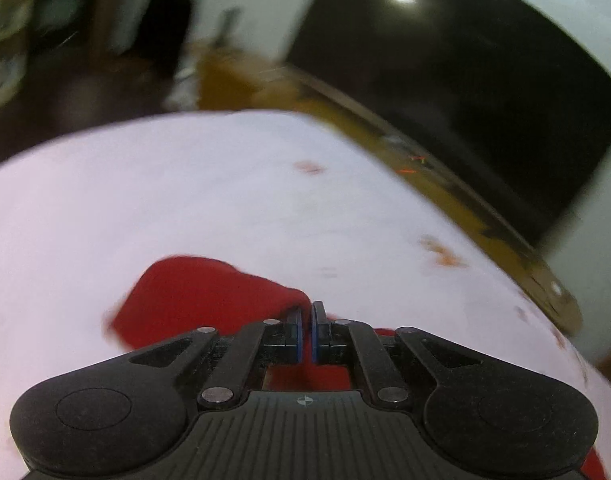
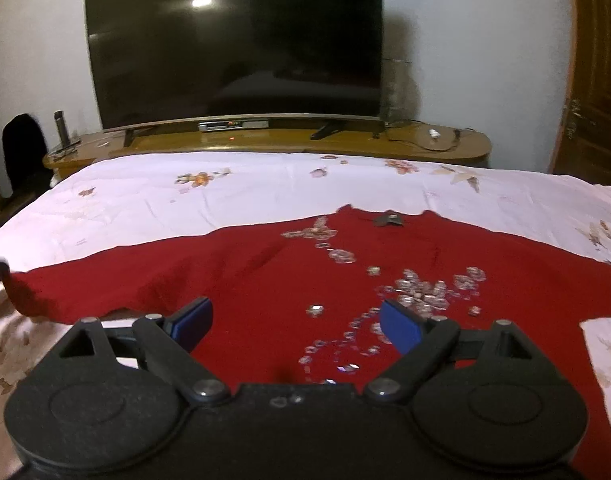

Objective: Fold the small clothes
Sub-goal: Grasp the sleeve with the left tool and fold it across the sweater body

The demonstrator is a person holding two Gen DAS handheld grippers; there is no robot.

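Your left gripper [image 1: 305, 316] has its jaws pinched together, and a bunched peak of the red garment [image 2: 265, 280] rises right at the blue pads [image 1: 315, 336], caught between them. That view is smeared with motion blur, so the exact bite on the cloth is hard to read, but red fabric runs out to the left of the fingers and shows underneath the gripper body too.

Your right gripper [image 2: 297, 320] hangs over the garment with its jaws spread wide, blue pads well apart, nothing between them but the cloth lying below. No contact there that the view shows.

The red garment is spread flat across the white floral bedsheet [image 2: 185, 200], its front face up, with a trail of silver sequin embroidery [image 2: 421, 292] running from the neckline down toward your right gripper. A small grey tag [image 2: 387, 221] sits at the collar, on the far edge of the cloth. At the far left of the right wrist view the garment's edge lifts off the sheet toward a dark shape at the frame border.

Beyond the bed, a large dark television [image 2: 233, 48] stands on a long wooden console [image 2: 265, 142] against the white wall, with a wooden door [image 2: 593, 80] off to the right.
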